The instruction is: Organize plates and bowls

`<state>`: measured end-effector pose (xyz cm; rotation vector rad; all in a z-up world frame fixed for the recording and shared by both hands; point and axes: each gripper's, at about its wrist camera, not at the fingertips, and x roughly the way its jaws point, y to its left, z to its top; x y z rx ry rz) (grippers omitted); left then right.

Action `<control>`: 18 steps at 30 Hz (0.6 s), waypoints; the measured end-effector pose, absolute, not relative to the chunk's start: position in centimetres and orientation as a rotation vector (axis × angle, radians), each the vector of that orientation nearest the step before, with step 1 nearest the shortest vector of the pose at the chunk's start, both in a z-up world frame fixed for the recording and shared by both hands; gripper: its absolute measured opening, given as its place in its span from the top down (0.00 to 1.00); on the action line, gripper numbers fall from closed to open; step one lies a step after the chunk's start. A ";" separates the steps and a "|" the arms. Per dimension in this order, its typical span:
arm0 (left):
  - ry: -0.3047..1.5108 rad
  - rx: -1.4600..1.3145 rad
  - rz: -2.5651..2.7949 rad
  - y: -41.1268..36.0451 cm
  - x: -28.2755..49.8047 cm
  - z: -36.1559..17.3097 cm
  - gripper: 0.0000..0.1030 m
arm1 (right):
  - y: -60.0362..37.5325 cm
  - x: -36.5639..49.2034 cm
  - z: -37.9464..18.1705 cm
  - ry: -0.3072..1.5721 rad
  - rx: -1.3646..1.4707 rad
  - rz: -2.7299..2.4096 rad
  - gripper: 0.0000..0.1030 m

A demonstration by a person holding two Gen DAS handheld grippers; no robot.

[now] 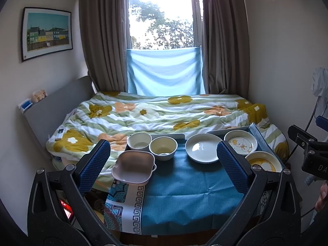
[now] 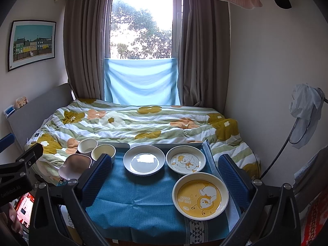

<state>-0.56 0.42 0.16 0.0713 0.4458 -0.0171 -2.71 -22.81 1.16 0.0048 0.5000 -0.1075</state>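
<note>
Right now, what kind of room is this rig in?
Most likely a bedroom at home: a bed with a floral quilt, a curtained window, and a small table under a blue cloth holding the plates and bowls.

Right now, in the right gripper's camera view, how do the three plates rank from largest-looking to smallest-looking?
1. yellow duck plate: looks largest, but it lies nearest the camera, so its true size is unsure.
2. and 3. plain white plate and white duck plate: look nearly alike, side by side; I won't rank them.
</note>
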 end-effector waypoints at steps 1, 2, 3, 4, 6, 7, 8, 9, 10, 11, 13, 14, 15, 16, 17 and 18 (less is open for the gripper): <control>0.446 0.070 -0.018 0.4 -0.6 0.2 0.00 | -22.8 -2.7 1.2 0.500 0.005 -0.107 0.00; 0.445 0.071 -0.019 0.5 -0.5 0.2 0.00 | -22.8 -2.7 1.2 0.500 0.005 -0.109 0.00; 0.445 0.070 -0.018 0.4 -0.5 0.2 0.00 | -22.8 -2.7 1.2 0.500 0.005 -0.109 0.00; 0.446 0.070 -0.017 0.4 -0.5 0.2 0.00 | -22.8 -2.7 1.2 0.500 0.005 -0.109 0.00; 0.446 0.071 -0.016 0.4 -0.6 0.2 0.00 | -22.8 -2.7 1.2 0.499 0.004 -0.109 0.00; 0.446 0.073 -0.016 0.3 -0.6 0.1 0.00 | -22.8 -2.7 1.2 0.499 0.004 -0.109 0.00; 0.445 0.075 -0.015 0.4 -0.6 0.1 0.00 | -22.8 -2.8 1.2 0.499 0.004 -0.108 0.00; 0.445 0.076 -0.014 0.4 -0.6 0.1 0.00 | -22.8 -2.7 1.1 0.498 0.005 -0.108 0.00; 0.445 0.077 -0.014 0.4 -0.6 0.1 0.00 | -22.8 -2.7 1.3 0.497 0.004 -0.109 0.00; 0.445 0.075 -0.017 0.5 -0.6 0.1 0.00 | -22.8 -2.7 1.3 0.496 0.003 -0.109 0.00; 0.445 0.071 -0.021 0.6 -0.7 0.1 0.00 | -22.7 -2.7 1.5 0.496 0.003 -0.109 0.00; 0.445 0.073 -0.022 0.6 -0.8 0.1 0.00 | -22.7 -2.7 1.5 0.496 0.002 -0.110 0.00; 0.445 0.073 -0.022 0.6 -0.8 0.1 0.00 | -22.7 -2.7 1.5 0.496 0.002 -0.110 0.00; 0.445 0.073 -0.023 0.6 -0.8 0.1 0.00 | -22.7 -2.7 1.5 0.496 0.003 -0.110 0.00; 0.446 0.072 -0.024 0.7 -0.8 0.1 0.00 | -22.7 -2.7 1.5 0.495 0.004 -0.109 0.00; 0.447 0.073 -0.024 0.6 -0.7 0.0 0.00 | -22.7 -2.7 1.5 0.495 0.003 -0.109 0.00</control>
